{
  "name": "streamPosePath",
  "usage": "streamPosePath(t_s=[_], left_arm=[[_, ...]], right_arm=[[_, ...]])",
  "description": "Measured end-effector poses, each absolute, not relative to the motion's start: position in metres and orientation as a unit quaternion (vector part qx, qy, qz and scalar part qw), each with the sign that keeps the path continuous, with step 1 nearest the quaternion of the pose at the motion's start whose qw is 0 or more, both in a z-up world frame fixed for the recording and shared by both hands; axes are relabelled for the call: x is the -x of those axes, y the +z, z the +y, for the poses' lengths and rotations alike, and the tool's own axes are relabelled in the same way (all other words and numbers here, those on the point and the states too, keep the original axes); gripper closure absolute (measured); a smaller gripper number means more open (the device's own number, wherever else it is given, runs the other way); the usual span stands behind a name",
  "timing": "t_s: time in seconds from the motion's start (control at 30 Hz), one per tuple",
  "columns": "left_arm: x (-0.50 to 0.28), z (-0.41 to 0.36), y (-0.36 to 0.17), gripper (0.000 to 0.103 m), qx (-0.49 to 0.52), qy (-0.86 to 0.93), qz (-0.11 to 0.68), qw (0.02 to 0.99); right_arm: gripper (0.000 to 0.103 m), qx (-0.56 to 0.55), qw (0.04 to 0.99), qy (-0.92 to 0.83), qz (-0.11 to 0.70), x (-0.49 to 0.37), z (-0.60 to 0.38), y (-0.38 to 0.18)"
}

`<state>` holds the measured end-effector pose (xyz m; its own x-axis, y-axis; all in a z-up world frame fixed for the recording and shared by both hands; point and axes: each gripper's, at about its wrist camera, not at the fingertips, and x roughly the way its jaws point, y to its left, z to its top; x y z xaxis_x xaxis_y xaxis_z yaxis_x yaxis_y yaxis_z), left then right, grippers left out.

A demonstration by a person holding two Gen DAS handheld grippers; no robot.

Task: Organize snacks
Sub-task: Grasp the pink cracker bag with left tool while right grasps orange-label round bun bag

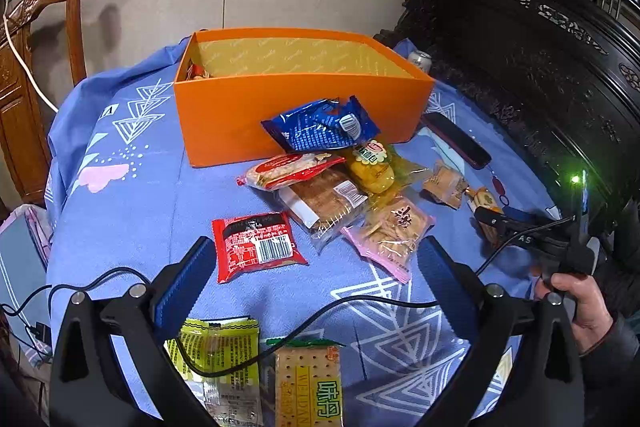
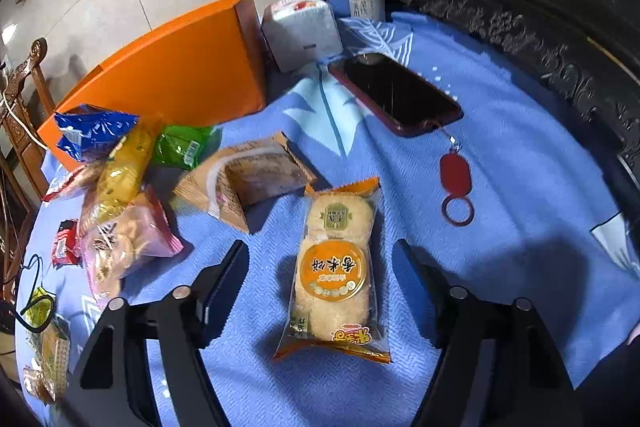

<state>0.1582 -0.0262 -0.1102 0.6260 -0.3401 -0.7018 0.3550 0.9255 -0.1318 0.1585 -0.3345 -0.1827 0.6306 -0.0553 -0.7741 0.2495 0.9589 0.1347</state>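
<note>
An open orange box (image 1: 304, 107) stands at the back of the blue cloth, with a snack pile in front of it: a blue packet (image 1: 320, 125), bread, yellow and pink packets. My left gripper (image 1: 316, 251) hovers open over the cloth, and a red packet (image 1: 256, 247) lies just inside its left finger. A yellow packet and a cracker pack (image 1: 308, 383) lie nearer the camera. My right gripper (image 2: 320, 249) is open and low over the cloth. An orange rice cracker packet (image 2: 336, 275) lies flat between its fingers, with a gap on both sides.
A dark phone (image 2: 396, 93) with a red key fob (image 2: 454, 171) lies right of the box (image 2: 172, 75). A tissue pack (image 2: 300, 27) and a can (image 2: 366, 1) stand behind. Dark carved furniture (image 1: 540, 47) borders the right side, a wooden chair (image 1: 36, 67) the left.
</note>
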Motion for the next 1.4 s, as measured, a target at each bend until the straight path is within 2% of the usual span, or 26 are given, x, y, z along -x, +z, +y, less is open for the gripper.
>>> streamPosePath(t_s=[0.2,0.23,0.27,0.3,0.33,0.77,1.0,1.33,1.4], left_arm=[[-0.165,-0.027,-0.118,0.004,-0.011,-0.182,0.403,0.897],[-0.167,-0.027,-0.121,0.004,-0.011,-0.181,0.408,0.895],[-0.168,-0.028,-0.122,0.004,-0.011,-0.181,0.410,0.894],[-0.169,-0.029,-0.124,0.004,-0.010,-0.181,0.413,0.892],[-0.170,-0.032,-0.126,0.004,-0.011,-0.185,0.417,0.890],[-0.205,-0.120,-0.156,0.004,-0.113,-0.310,0.444,0.833],[-0.222,-0.137,-0.179,0.004,-0.113,-0.324,0.474,0.811],[-0.229,-0.140,-0.184,0.005,-0.104,-0.329,0.477,0.808],[-0.229,-0.139,-0.186,0.008,-0.112,-0.326,0.476,0.809]], right_arm=[[0.036,-0.082,0.896,-0.095,0.426,-0.163,-0.328,-0.192],[0.039,-0.070,0.897,-0.100,0.426,-0.162,-0.325,-0.193],[0.053,-0.062,0.896,-0.105,0.426,-0.162,-0.324,-0.192],[0.062,-0.056,0.897,-0.111,0.425,-0.161,-0.323,-0.191],[0.065,-0.055,0.897,-0.112,0.424,-0.160,-0.323,-0.190],[0.066,-0.107,0.914,-0.067,0.385,-0.131,-0.312,-0.163],[0.066,-0.128,0.905,-0.069,0.401,-0.125,-0.316,-0.171],[0.066,-0.128,0.904,-0.074,0.402,-0.114,-0.321,-0.172],[0.066,-0.128,0.905,-0.068,0.401,-0.110,-0.323,-0.170]])
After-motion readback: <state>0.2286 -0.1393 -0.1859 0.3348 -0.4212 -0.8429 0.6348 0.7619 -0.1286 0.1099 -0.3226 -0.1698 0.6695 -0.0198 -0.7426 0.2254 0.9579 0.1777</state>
